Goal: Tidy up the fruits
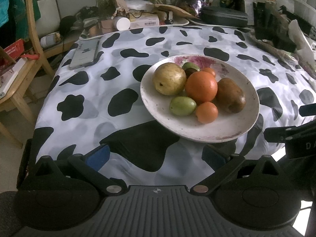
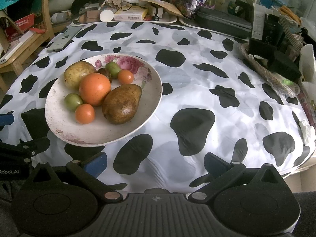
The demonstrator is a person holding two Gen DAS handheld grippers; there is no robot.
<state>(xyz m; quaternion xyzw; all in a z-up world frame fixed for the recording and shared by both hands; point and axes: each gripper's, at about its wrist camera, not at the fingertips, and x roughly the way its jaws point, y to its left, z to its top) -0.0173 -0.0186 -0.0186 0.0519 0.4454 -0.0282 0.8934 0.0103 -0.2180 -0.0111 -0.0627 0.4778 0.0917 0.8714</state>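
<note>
A white floral plate (image 1: 197, 132) (image 2: 83, 134) sits on the cow-print tablecloth and holds several fruits: a large orange (image 1: 201, 86) (image 2: 94, 91), a yellow pear (image 1: 169, 78) (image 2: 79, 73), a brown pear (image 1: 230, 95) (image 2: 122, 103), two small oranges (image 1: 207, 112) (image 2: 85, 113), green fruits (image 1: 182, 105) (image 2: 73, 101) and a dark one. My left gripper (image 1: 156, 156) is open and empty, near the plate's front edge. My right gripper (image 2: 155, 163) is open and empty, to the right of the plate.
A phone (image 1: 85, 54) (image 2: 63, 39) lies at the table's far left. Trays of clutter, a grey case (image 2: 223, 22) and boxes line the back and right edges. A wooden chair (image 1: 29, 39) stands on the left.
</note>
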